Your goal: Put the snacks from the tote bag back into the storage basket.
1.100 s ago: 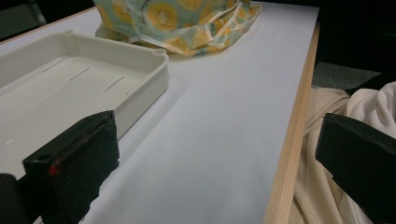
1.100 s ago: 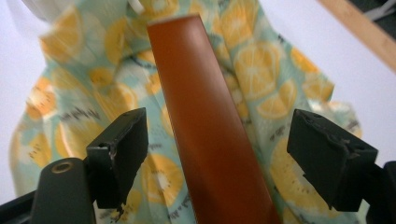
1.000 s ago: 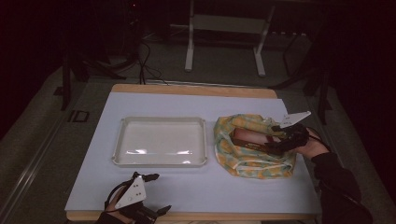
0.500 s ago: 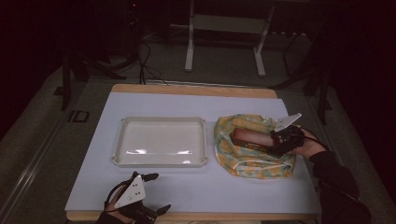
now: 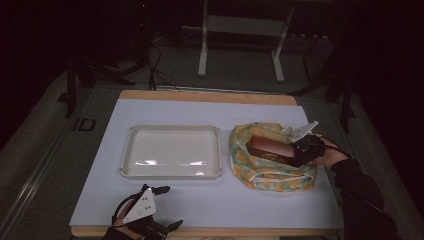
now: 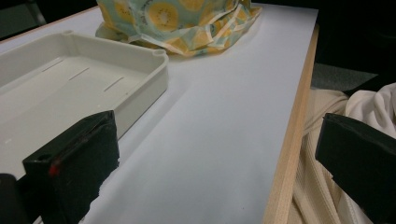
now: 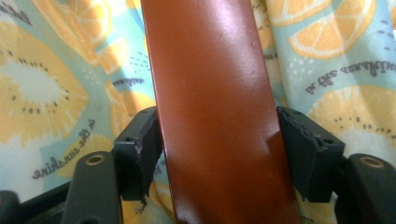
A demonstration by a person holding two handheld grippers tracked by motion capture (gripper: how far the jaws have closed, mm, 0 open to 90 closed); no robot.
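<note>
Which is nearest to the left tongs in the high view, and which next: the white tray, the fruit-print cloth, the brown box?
From the left tongs at the table's near edge:
1. White tray, just beyond them, left of centre.
2. Fruit-print cloth, off to the right; its near edge comes closest.
3. Brown box, on the cloth, gripped by the right tongs.

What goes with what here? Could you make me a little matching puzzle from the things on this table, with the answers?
Things:
1. white tray
2. fruit-print cloth
3. brown box
4. left gripper

States:
A. jaws open, holding nothing
B. clamped between two black jaws
C. empty, mid-table
D. bunched up under the box

Pairs: 1-C, 2-D, 3-B, 4-A
</note>
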